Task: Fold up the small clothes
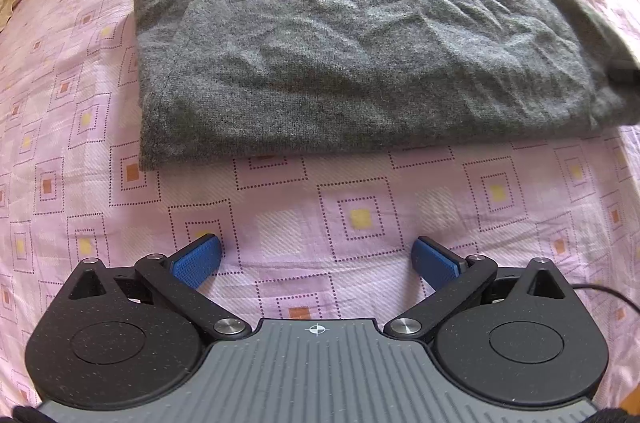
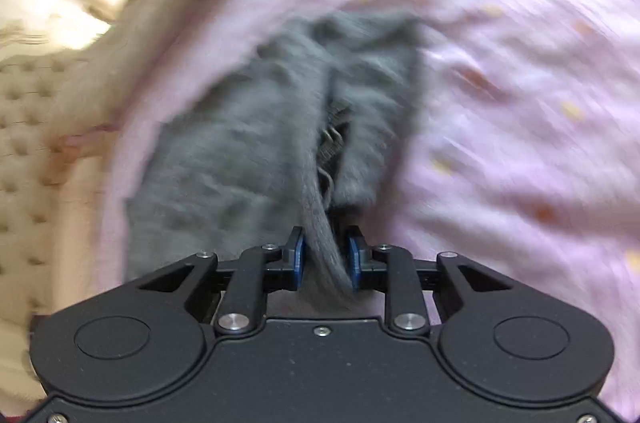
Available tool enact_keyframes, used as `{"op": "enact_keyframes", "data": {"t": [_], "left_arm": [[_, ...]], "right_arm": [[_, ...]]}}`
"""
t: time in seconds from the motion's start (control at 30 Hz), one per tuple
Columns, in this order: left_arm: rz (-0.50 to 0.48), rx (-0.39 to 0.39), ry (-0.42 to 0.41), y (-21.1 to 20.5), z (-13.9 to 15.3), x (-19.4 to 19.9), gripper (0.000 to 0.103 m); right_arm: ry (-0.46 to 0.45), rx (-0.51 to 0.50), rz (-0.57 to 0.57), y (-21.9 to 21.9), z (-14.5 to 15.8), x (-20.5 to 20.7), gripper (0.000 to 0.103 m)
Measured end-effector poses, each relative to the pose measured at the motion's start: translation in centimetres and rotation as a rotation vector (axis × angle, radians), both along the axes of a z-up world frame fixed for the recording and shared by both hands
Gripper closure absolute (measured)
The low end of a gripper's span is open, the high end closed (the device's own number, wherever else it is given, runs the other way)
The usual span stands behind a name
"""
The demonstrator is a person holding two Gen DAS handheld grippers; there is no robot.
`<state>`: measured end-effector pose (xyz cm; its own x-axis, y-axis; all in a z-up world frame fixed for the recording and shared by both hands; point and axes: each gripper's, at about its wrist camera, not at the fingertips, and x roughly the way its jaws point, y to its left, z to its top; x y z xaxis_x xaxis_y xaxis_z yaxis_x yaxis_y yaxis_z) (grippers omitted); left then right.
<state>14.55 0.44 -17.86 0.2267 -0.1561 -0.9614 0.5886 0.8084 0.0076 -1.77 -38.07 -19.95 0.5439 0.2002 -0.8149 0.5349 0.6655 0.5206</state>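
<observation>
Grey sweater (image 1: 360, 35) lying crosswise, folded

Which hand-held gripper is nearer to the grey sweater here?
Right. The right hand-held gripper is shut on an edge of the grey sweater. The left hand-held gripper is open over the pink bedspread, short of the sweater's near edge.

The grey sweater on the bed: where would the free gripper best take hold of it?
Probably the near left corner of the grey sweater, coming in low from the near side. Its edge there lies flat on the pink bedspread, thin enough to pinch, and the open left gripper already faces it. The right gripper is shut on another part.
</observation>
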Motion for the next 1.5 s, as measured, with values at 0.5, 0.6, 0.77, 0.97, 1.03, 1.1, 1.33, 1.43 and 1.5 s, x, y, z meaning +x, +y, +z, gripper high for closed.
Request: {"op": "enact_keyframes", "data": {"t": [0.5,0.6,0.77,0.97,1.03,1.1,1.33,1.43,1.5], "left_arm": [[0.004,-0.128,-0.017,-2.2,4.9,2.1,0.001],[0.01,-0.177,-0.047,-4.0,6.3,3.3,0.001],[0.062,-0.18,-0.061,-8.1,6.6,7.0,0.001],[0.056,-0.121,-0.069,-11.9,4.6,10.8,0.001],[0.046,-0.097,-0.056,-12.9,3.8,12.0,0.001],[0.041,-0.061,-0.042,-13.7,3.0,12.8,0.001],[0.064,0.0,0.013,-14.5,0.7,13.6,0.0],[0.058,-0.001,0.015,-14.4,0.7,13.7,0.0],[0.057,-0.001,0.018,-14.5,0.6,13.9,0.0]], "right_arm": [[-0.111,0.002,0.004,-2.2,0.2,1.0,0.012],[-0.129,0.034,0.034,-2.6,-0.4,1.9,0.0],[-0.14,0.047,0.037,-2.9,-0.8,3.3,0.0],[-0.162,0.095,0.007,-3.9,-1.3,3.4,0.0],[-0.176,0.101,0.011,-4.0,-1.4,3.2,0.0],[-0.192,0.107,0.012,-4.1,-1.5,2.8,0.0],[-0.24,0.105,0.013,-4.3,-1.8,2.6,0.0],[-0.254,0.108,0.025,-4.4,-1.9,3.4,0.0],[-0.256,0.116,0.028,-4.5,-2.0,4.1,0.0]]}}
